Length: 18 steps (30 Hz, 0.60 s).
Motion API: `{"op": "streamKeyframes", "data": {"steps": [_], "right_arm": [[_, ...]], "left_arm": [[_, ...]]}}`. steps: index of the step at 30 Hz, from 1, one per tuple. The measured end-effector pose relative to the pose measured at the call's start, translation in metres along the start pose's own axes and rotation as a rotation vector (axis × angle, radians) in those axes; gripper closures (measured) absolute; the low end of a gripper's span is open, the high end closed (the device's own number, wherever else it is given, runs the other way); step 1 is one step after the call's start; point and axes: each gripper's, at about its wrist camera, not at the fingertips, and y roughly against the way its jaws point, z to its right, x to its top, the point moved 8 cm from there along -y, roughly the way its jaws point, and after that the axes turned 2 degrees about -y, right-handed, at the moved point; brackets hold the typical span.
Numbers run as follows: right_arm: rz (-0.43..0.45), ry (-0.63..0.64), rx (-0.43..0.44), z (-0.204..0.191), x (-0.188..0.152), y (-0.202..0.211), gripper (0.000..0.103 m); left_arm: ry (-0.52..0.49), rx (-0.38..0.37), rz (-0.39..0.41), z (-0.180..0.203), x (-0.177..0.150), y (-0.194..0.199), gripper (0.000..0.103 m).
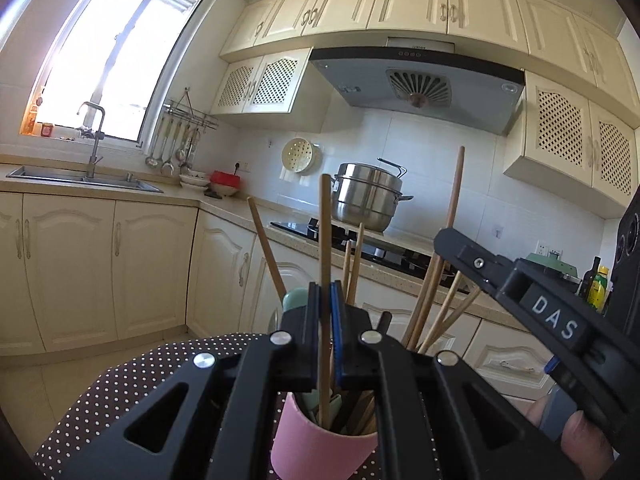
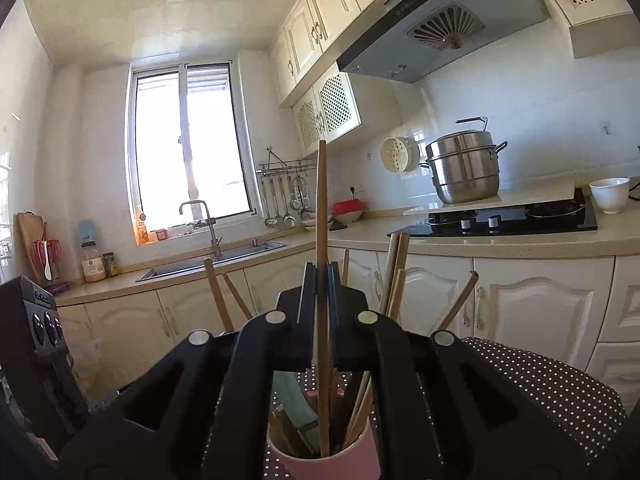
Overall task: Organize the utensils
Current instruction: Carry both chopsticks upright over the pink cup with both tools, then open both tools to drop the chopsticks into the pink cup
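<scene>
1. The left gripper (image 1: 325,300) has its fingers (image 1: 310,304) pressed together on a wooden chopstick (image 1: 325,220), which stands nearly upright between them.
2. That chopstick's lower end reaches down into the pink cup (image 1: 316,448), which stands on the dotted tablecloth (image 1: 132,376).
3. The right gripper (image 2: 321,284) likewise has its fingers (image 2: 307,292) clamped on an upright wooden stick (image 2: 322,200), whose lower end sits inside the pink cup (image 2: 340,466).
4. The cup also holds several other wooden utensils (image 1: 452,216) leaning outward, and a pale green utensil (image 1: 296,298).
5. In the left wrist view, the right gripper's body (image 1: 532,300) shows at the right, close to the cup.
6. Behind, a steel steamer pot (image 1: 368,196) sits on the stove (image 1: 360,244), and a sink (image 1: 80,178) lies under the window (image 1: 116,52).
</scene>
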Motion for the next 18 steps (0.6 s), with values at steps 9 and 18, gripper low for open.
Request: {"op": "streamKeyframes", "data": {"steps": [9, 18], "right_arm": [[-0.056, 0.007, -0.048, 0.004, -0.018, 0.007, 0.097], [-0.102, 0.010, -0.071, 0.006, -0.037, 0.008, 0.097]], "left_arm": [[-0.023, 0.023, -0.085, -0.007, -0.012, 0.008, 0.097], [-0.027, 0.032, -0.146, -0.008, -0.009, 0.007, 0.091]]}}
